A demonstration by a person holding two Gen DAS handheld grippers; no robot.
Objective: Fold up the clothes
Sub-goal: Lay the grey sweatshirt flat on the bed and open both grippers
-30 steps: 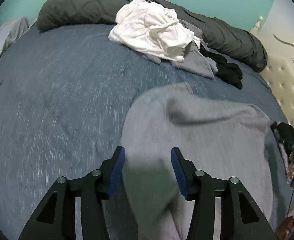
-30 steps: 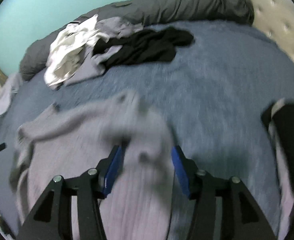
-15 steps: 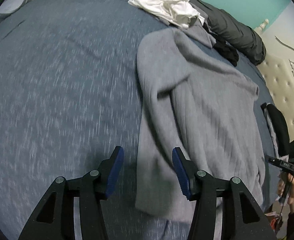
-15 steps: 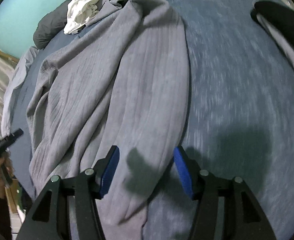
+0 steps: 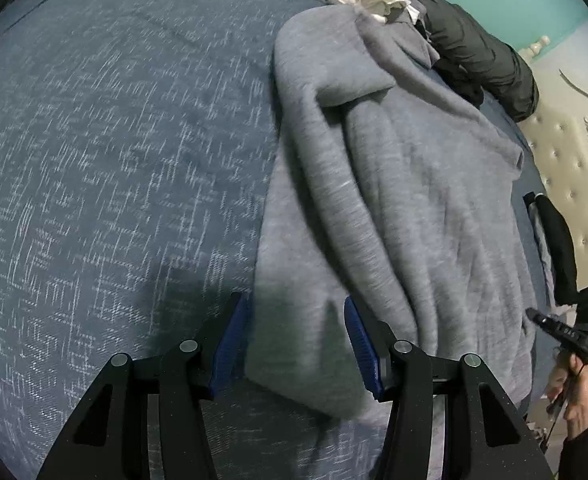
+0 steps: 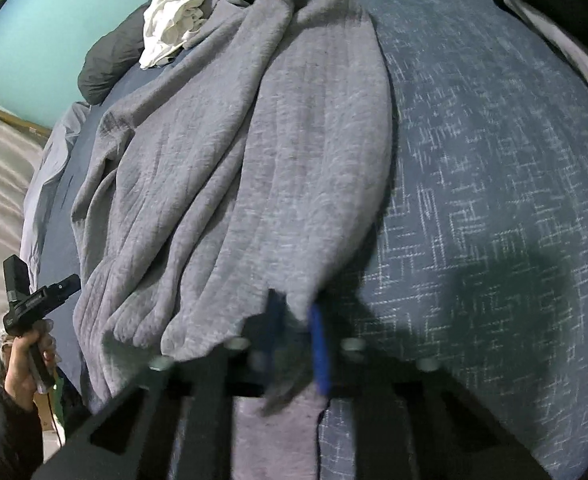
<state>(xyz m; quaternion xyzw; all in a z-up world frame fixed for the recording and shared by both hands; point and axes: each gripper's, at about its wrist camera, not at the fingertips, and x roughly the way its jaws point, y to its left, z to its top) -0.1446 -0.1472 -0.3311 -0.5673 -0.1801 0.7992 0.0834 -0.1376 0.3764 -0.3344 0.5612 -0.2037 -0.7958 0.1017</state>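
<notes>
Sweater (image 5: pixel 394 200) lies rumpled lengthwise on bed (image 5: pixel 114 160). Right tongs (image 6: pixel 296 344) pinch its near hem corner; left tongs (image 5: pixel 296 340) gape over the other corner. Judgement: grip both corners evenly, pull taut to flatten ridges.

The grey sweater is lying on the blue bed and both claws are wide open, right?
Not quite. The grey sweater does lie on the blue bed, but only the left claw is open. The right wrist view shows the right claw pinching the sweater's edge.
</notes>
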